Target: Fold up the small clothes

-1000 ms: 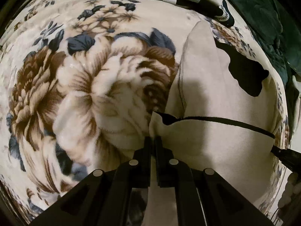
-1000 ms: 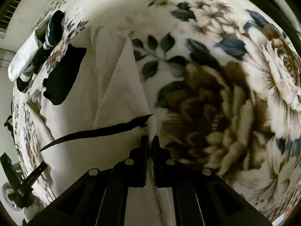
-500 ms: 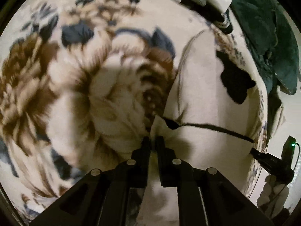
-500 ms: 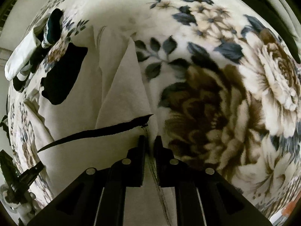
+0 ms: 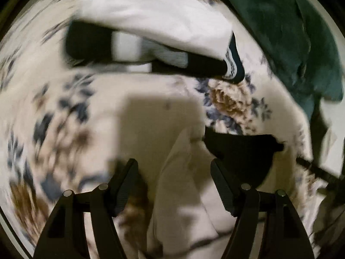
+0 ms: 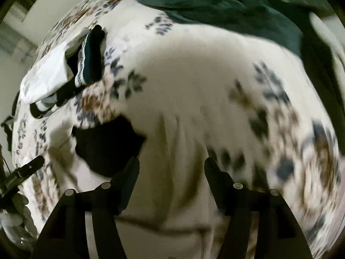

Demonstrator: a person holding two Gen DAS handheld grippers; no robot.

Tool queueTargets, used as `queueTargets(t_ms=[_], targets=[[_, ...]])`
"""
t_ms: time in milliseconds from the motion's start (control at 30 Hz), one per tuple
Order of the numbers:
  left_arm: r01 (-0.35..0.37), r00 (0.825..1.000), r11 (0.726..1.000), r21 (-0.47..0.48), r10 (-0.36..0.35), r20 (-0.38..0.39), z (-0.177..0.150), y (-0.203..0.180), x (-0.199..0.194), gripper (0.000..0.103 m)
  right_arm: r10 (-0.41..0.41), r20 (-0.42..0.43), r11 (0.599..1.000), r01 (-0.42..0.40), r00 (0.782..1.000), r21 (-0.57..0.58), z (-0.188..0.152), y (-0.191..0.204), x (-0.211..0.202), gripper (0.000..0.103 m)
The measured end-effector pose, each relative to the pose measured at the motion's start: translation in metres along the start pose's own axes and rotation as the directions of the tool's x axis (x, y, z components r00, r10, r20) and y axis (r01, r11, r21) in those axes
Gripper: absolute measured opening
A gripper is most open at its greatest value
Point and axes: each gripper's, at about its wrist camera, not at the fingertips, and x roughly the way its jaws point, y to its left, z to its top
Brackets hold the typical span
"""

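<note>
Both grippers spread wide, nothing held.
Cream garment (image 5: pixel 181 211) lay below and between left gripper (image 5: pixel 174 170) and right gripper (image 6: pixel 171 168), on floral blanket (image 6: pixel 215 82).

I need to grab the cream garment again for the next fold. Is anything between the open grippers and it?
Nothing visible: the cream garment lies directly under the open left gripper and right gripper. The folded pile sits farther back.

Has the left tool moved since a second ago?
Yes. The left tool has let go of the cream garment and advanced toward the stack of folded clothes, which now looms much nearer in the left wrist view.
</note>
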Motion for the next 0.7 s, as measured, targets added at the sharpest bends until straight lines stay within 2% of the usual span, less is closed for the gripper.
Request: queueTargets(t_ms=[100, 133, 167, 200, 233, 267, 300, 433, 533, 700], targets=[[-0.044, 0.998, 0.993, 0.111, 0.049, -0.046, 0.012, -0.018, 0.029, 0.063, -0.036, -0.044, 0.995, 0.032, 0.998, -0.096, 0.032, 0.017, 0.029, 0.065], [-0.043, 0.997, 0.990, 0.135, 0.051, -0.057, 0.014, -0.022, 0.036, 0.056, -0.055, -0.062, 0.991, 0.047, 0.997, -0.129, 0.037, 0.023, 0.039, 0.065], [-0.034, 0.996, 0.987, 0.156, 0.047, -0.080, 0.015, -0.026, 0.042, 0.025, -0.081, -0.079, 0.984, 0.067, 0.994, -0.166, 0.042, 0.030, 0.051, 0.064], [-0.033, 0.994, 0.985, 0.166, 0.050, -0.095, 0.015, -0.028, 0.046, 0.002, -0.092, -0.092, 0.980, 0.074, 0.991, -0.187, 0.044, 0.032, 0.056, 0.063], [-0.036, 0.994, 0.984, 0.174, 0.054, -0.097, 0.014, -0.030, 0.047, 0.003, -0.102, -0.093, 0.976, 0.082, 0.990, -0.203, 0.045, 0.035, 0.060, 0.048], [-0.025, 0.996, 0.984, 0.177, 0.039, -0.076, 0.013, -0.031, 0.042, 0.003, -0.104, -0.087, 0.974, 0.084, 0.991, -0.211, 0.046, 0.037, 0.061, 0.014], [-0.015, 0.998, 0.985, 0.174, 0.026, -0.061, 0.012, -0.030, 0.038, 0.003, -0.110, -0.078, 0.973, 0.092, 0.991, -0.213, 0.046, 0.038, 0.060, 0.006], [0.028, 1.000, 0.991, 0.131, -0.027, -0.015, 0.002, -0.024, 0.009, 0.002, -0.055, -0.037, 0.987, 0.049, 0.998, -0.151, 0.043, 0.029, 0.044, 0.006], [0.069, 0.996, 0.993, 0.096, -0.073, 0.043, -0.020, -0.016, -0.032, 0.002, -0.017, 0.002, 0.992, 0.018, 1.000, -0.126, 0.034, 0.022, 0.017, 0.006], [0.126, 0.987, 0.991, 0.033, -0.129, 0.093, -0.073, -0.010, -0.092, 0.002, 0.054, 0.046, 0.994, -0.049, 0.997, -0.099, -0.017, 0.017, -0.040, 0.006]])
